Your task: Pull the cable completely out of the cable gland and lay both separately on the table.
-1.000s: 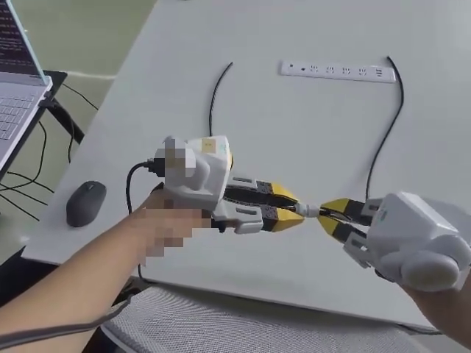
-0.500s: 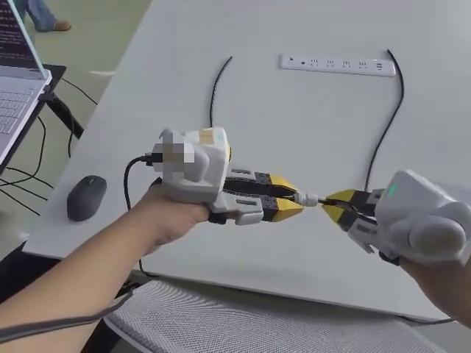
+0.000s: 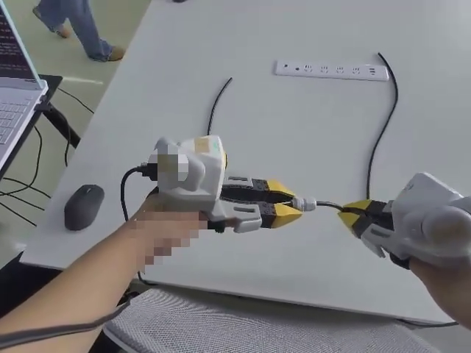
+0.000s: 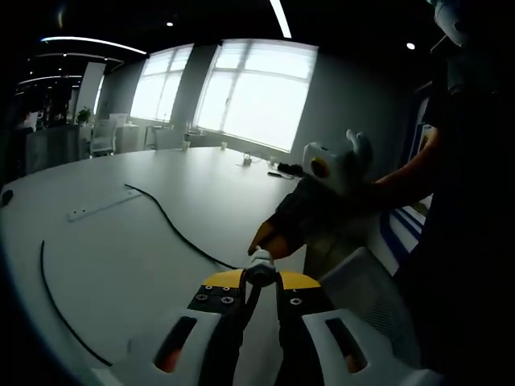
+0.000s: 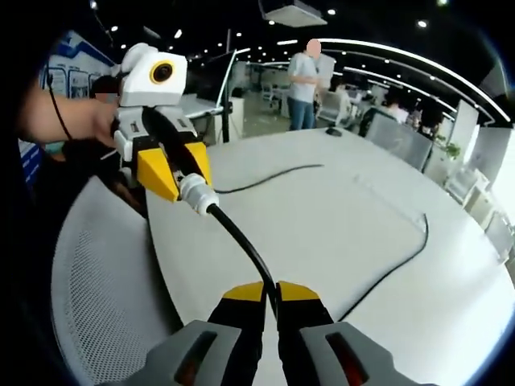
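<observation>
Extraction incomplete: the cable still enters the gland, with a short span exposed between the tools. The left gripper is clamped on the gland and the right gripper on the cable, both above the table near its front edge. Remaining: full withdrawal, then laying each down apart.

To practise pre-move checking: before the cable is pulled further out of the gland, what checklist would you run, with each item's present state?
1. Left gripper shut on the cable gland: ok.
2. Right gripper shut on the black cable: ok.
3. Cable span between the grippers free of snags: ok.
4. Cable fully out of the gland: not ok, it enters the gland.
5. Length left inside the gland: cannot tell.
6. Bare table to lay both on: ok.
</observation>
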A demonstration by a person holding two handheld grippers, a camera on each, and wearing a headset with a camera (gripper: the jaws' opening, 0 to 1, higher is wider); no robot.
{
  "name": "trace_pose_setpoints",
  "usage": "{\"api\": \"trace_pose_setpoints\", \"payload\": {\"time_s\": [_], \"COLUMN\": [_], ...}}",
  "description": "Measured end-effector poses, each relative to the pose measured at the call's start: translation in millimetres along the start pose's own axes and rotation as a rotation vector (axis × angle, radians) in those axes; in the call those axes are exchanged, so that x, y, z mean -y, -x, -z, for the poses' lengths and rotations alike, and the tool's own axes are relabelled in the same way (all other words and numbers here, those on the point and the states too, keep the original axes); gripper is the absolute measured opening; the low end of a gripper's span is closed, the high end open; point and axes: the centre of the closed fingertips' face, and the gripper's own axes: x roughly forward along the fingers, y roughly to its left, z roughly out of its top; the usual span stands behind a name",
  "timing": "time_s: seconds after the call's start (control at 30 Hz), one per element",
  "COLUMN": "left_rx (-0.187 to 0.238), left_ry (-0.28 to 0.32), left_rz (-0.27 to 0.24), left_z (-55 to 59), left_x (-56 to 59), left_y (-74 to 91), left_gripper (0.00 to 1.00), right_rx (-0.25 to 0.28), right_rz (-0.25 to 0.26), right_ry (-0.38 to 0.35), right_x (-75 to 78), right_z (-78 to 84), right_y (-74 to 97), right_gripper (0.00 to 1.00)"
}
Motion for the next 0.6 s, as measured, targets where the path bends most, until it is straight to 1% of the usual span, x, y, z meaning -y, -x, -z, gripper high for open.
{"api": "trace_pose_setpoints", "payload": {"time_s": [0.1,0.23,0.37,0.5,0.6], "left_rx": [0.007,0.000,-0.002,-0.014,-0.014], "left_ry": [-0.006,-0.011,-0.008,-0.016,-0.019], "left_rz": [-0.002,0.001,0.003,0.007,0.008], "left_z": [-1.7,0.6,2.1,4.6,5.5], "left_x": [1.0,2.7,3.0,4.1,4.3], "left_y": [-0.5,-2.3,-2.6,-3.8,-4.6], "left_gripper": [0.15,0.15,0.15,0.15,0.15], "right_rx": [-0.008,-0.034,-0.070,-0.103,-0.109], "right_rz": [0.020,0.034,0.060,0.068,0.068], "right_ry": [-0.020,-0.057,-0.100,-0.109,-0.124], "right_x": [5.8,9.9,16.6,17.0,15.3], "right_z": [6.3,18.2,31.3,38.8,40.1], "right_y": [-0.8,-4.7,-8.6,-10.4,-10.7], "right_gripper": [0.00,0.00,0.00,0.00,0.00]}}
